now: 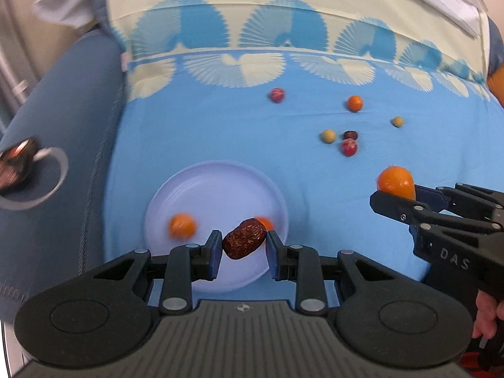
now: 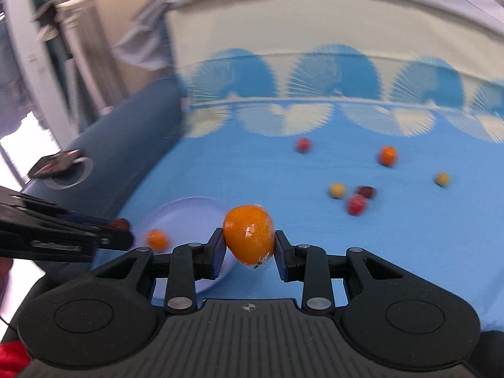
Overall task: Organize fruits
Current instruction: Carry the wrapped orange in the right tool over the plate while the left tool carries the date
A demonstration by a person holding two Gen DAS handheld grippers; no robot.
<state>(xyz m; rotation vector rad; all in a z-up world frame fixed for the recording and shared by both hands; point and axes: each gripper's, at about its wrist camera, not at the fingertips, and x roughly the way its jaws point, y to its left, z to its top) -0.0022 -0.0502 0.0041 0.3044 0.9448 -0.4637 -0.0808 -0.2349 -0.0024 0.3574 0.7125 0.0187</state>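
My left gripper (image 1: 244, 242) is shut on a wrinkled brown date (image 1: 244, 238) and hangs above the near edge of a pale lilac plate (image 1: 217, 189). Two small orange fruits lie on that plate, one at its left (image 1: 182, 226), the other half hidden behind the date. My right gripper (image 2: 249, 245) is shut on a wrapped orange fruit (image 2: 249, 234), which shows in the left wrist view (image 1: 396, 182) to the right of the plate. In the right wrist view the plate (image 2: 186, 214) lies below and left of the held fruit.
Several loose fruits lie further back on the blue cloth (image 1: 220, 126): a red one (image 1: 277, 94), an orange one (image 1: 354, 103), two yellowish ones (image 1: 328, 135), a dark date (image 1: 350, 134) and another red one (image 1: 349, 147). A grey-blue sofa arm (image 1: 63, 132) with a cup holder runs along the left.
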